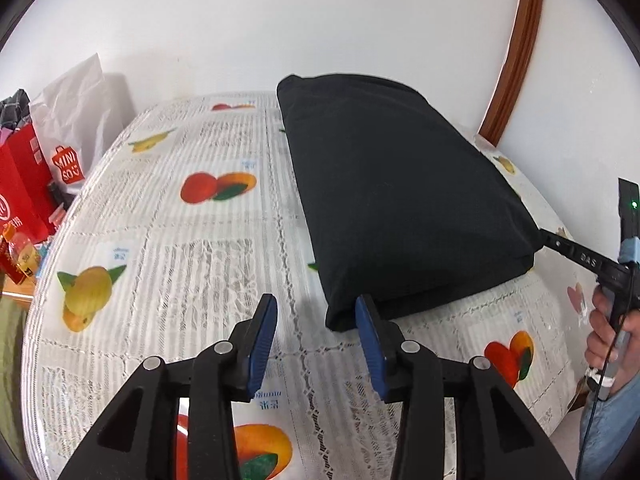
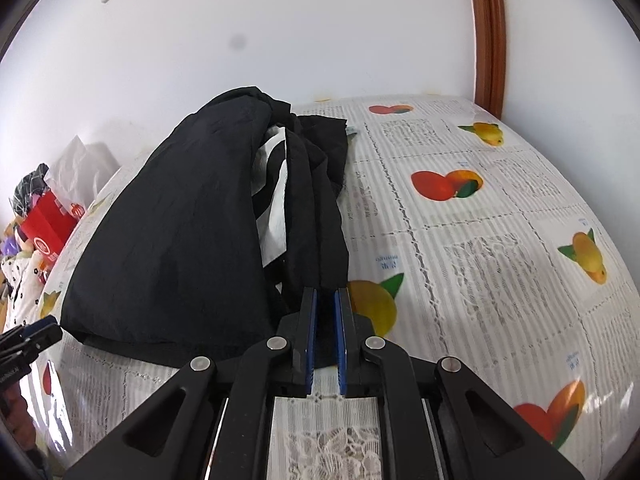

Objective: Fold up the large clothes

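A black garment (image 1: pixel 400 200) lies folded into a thick rectangle on the table with a fruit-print cloth (image 1: pixel 180 260). My left gripper (image 1: pixel 316 308) is open just in front of the garment's near left corner, its right finger beside the fabric and nothing between the pads. In the right wrist view the garment (image 2: pixel 172 240) shows stacked layers and some white lining (image 2: pixel 276 200). My right gripper (image 2: pixel 326 300) is shut on a black edge at its near right corner. That gripper (image 1: pixel 576 256) also shows from the left wrist view, held by a hand (image 1: pixel 608 320).
Red shopping bags (image 1: pixel 24 192) and a white paper bag (image 1: pixel 80 96) crowd the table's left side against the wall. A brown wooden door frame (image 1: pixel 516 52) rises behind the right corner. Bare tablecloth (image 2: pixel 480 240) lies to the right of the garment.
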`<state>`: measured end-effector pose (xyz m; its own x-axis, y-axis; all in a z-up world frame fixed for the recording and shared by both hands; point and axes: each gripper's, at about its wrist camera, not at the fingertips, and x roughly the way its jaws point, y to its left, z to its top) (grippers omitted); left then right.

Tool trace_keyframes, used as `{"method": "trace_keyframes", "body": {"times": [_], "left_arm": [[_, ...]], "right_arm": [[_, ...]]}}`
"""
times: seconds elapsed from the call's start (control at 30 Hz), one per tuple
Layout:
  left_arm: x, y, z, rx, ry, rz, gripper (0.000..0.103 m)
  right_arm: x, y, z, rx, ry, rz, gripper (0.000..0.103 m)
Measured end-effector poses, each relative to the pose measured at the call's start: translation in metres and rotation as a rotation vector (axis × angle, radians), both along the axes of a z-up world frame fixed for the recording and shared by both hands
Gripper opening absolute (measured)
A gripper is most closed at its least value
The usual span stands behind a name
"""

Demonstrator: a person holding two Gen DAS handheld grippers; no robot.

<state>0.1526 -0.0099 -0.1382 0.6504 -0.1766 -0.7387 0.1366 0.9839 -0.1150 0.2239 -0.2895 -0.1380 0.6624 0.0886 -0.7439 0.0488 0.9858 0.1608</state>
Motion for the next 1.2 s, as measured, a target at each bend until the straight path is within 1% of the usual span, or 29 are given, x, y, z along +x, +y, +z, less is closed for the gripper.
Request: {"method": "trace_keyframes", "body": {"times": [0.1, 0.13, 0.17, 0.2, 0.23, 0.27, 0.33, 0.4, 0.47, 0.53, 0.63, 0.73, 0.9, 1.0, 1.03, 1.2], "left_arm": [[0.0, -0.003, 0.009, -0.007, -0.016, 0.006, 0.047], [-0.001, -0.004, 0.012, -0.007, -0.023, 0.011, 0.05], [-0.003, -0.006, 0.016, -0.003, -0.031, 0.018, 0.052], [-0.006, -0.008, 0.021, 0.003, -0.044, 0.022, 0.053], [-0.009, -0.009, 0.025, 0.007, -0.056, 0.024, 0.054], [-0.012, -0.011, 0.029, 0.009, -0.066, 0.025, 0.056], [-0.018, -0.013, 0.037, 0.014, -0.086, 0.036, 0.061], [-0.026, -0.014, 0.047, 0.023, -0.103, 0.048, 0.064], [-0.035, -0.016, 0.058, 0.028, -0.121, 0.052, 0.065], [-0.043, -0.015, 0.068, 0.028, -0.14, 0.06, 0.069], [-0.058, -0.012, 0.082, 0.03, -0.161, 0.081, 0.072], [-0.074, -0.012, 0.092, 0.03, -0.173, 0.087, 0.076], [-0.102, -0.014, 0.102, 0.05, -0.19, 0.082, 0.082], [-0.117, -0.013, 0.11, 0.053, -0.206, 0.098, 0.084], [-0.122, -0.013, 0.113, 0.051, -0.211, 0.1, 0.086], [-0.137, -0.017, 0.12, 0.064, -0.23, 0.099, 0.088]], "right_arm": [[-0.004, 0.001, 0.01, -0.027, 0.01, 0.002, 0.01], [-0.006, 0.002, 0.013, -0.029, 0.01, 0.003, 0.012], [-0.008, 0.002, 0.019, -0.028, 0.004, 0.002, 0.013], [-0.011, 0.003, 0.024, -0.028, 0.0, 0.001, 0.019], [-0.014, 0.005, 0.03, -0.034, -0.003, 0.0, 0.027], [-0.017, 0.007, 0.036, -0.045, -0.009, 0.0, 0.031], [-0.027, 0.013, 0.049, -0.082, -0.036, -0.005, 0.045], [-0.038, 0.02, 0.062, -0.11, -0.057, -0.013, 0.053], [-0.051, 0.025, 0.075, -0.113, -0.08, -0.015, 0.057], [-0.062, 0.03, 0.087, -0.113, -0.094, -0.016, 0.064], [-0.082, 0.036, 0.103, -0.109, -0.105, -0.018, 0.07], [-0.1, 0.041, 0.115, -0.11, -0.109, -0.032, 0.07], [-0.138, 0.045, 0.134, -0.108, -0.144, -0.056, 0.071], [-0.159, 0.049, 0.146, -0.129, -0.172, -0.061, 0.088], [-0.164, 0.05, 0.148, -0.136, -0.182, -0.066, 0.091], [-0.182, 0.054, 0.157, -0.151, -0.193, -0.066, 0.095]]}}
